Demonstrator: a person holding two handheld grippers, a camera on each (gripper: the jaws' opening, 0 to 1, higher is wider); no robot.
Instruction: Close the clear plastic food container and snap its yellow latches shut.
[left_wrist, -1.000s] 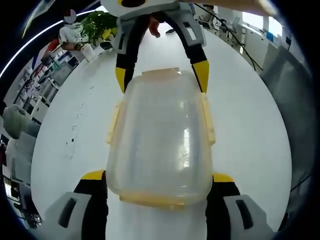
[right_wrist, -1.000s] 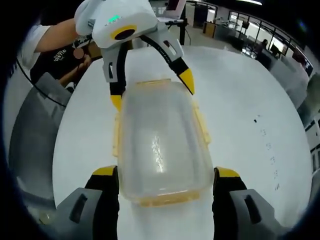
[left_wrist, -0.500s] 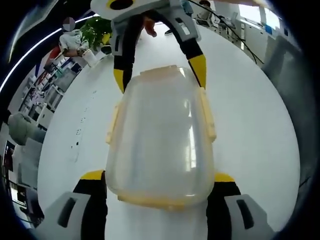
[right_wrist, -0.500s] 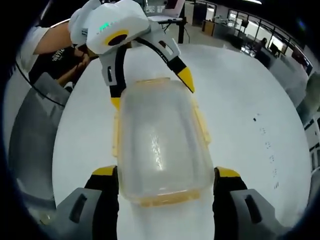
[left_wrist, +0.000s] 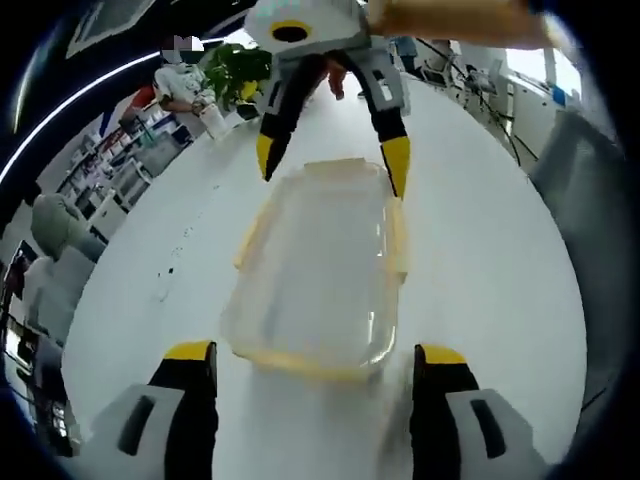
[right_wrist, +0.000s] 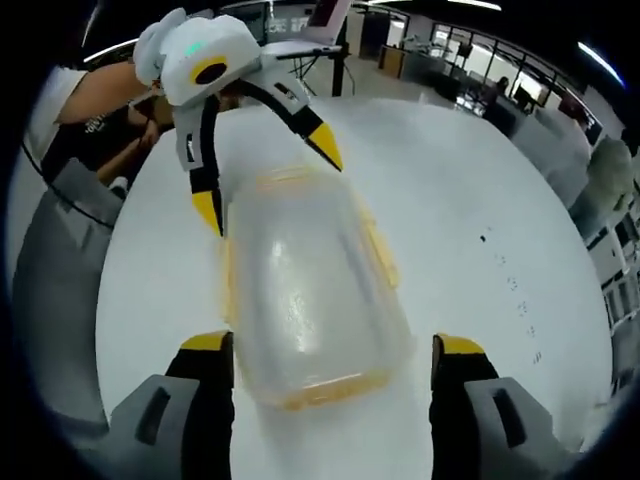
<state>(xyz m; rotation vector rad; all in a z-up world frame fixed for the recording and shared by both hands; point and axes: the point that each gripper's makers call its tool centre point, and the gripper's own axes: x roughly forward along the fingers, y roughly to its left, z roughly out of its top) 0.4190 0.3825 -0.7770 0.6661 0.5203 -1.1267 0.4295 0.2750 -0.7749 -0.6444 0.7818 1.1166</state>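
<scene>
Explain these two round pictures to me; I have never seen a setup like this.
A person holds a two-jaw gripper tool in each hand, and each tool carries a fisheye camera looking forward along its own yellow-tipped jaws. So the left gripper rises from the bottom of the left gripper view, with the right gripper facing it from across; the right gripper view is the reverse. Between them, on a white table, lies a clear plastic food container with its yellow latches along the edges. Both grippers are open and hold nothing; the container sits free between their jaws.
</scene>
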